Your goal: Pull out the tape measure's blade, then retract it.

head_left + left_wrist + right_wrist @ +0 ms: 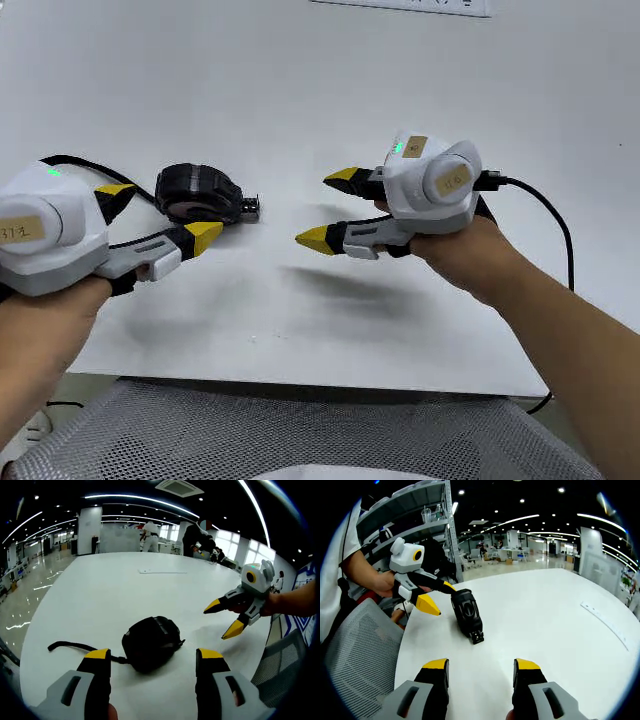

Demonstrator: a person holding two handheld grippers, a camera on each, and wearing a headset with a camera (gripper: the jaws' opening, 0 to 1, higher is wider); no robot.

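A black tape measure [198, 193] lies on the white table [300, 90], its metal blade hook [251, 208] pointing right, blade drawn in. My left gripper [158, 215] is open just left of it, yellow-tipped jaws spread toward the case. In the left gripper view the tape measure [151, 641] sits just ahead of the open left gripper [154, 656], with its black wrist strap [75, 646] trailing left. My right gripper [332, 208] hovers open to the right of the hook, a short gap away. The right gripper view shows the tape measure [467, 611] ahead of the open right gripper [481, 666].
A white ruler-like strip [607, 622] lies far off on the table. A grey mesh chair [300, 430] sits at the table's near edge. A black cable [545, 215] runs from the right gripper. People stand at the far end of the room [150, 532].
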